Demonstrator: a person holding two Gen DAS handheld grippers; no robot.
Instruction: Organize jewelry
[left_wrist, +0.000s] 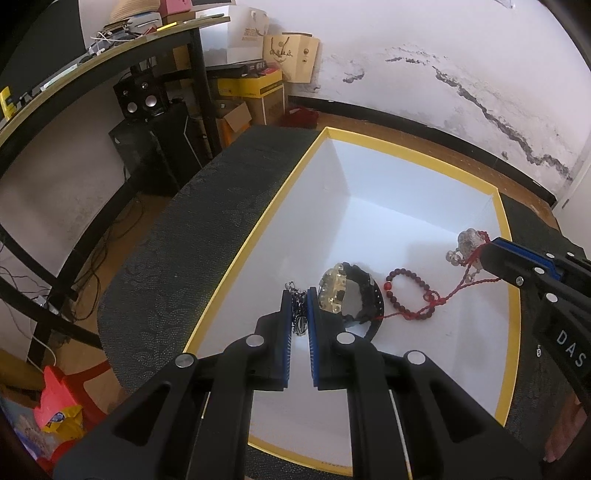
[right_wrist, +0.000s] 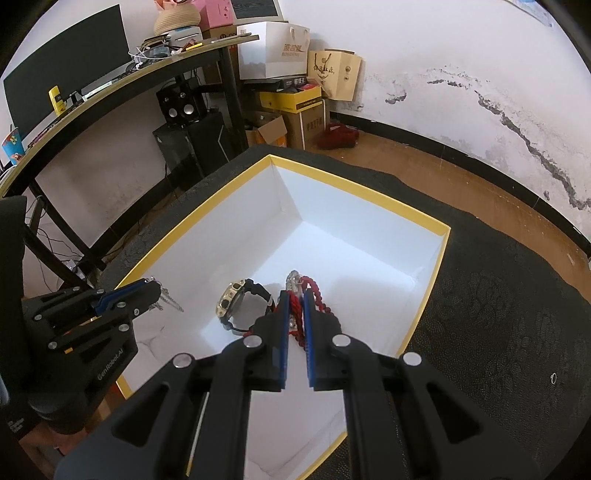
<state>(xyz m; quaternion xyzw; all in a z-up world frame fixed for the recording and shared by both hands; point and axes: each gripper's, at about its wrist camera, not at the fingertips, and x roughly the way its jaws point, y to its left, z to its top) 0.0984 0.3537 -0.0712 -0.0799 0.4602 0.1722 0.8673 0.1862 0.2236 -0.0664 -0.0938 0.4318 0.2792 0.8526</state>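
Pinching silver chain (left_wrist: 298, 312) between pressed-together pads of left gripper (left_wrist: 299, 295), lower centre of left view, over white box with yellow rim (left_wrist: 236, 254). Clamping red cord bracelet (right_wrist: 295, 299) in right gripper (right_wrist: 294, 295), centre of right view. Watch (right_wrist: 236, 304) and dark red bead bracelet (left_wrist: 410, 291) lying on box floor between grippers.

Watch (right_wrist: 236, 306) strap partly hidden behind right hand-held gripper (right_wrist: 294, 299) — chain (left_wrist: 299, 314) pendant unreadable.
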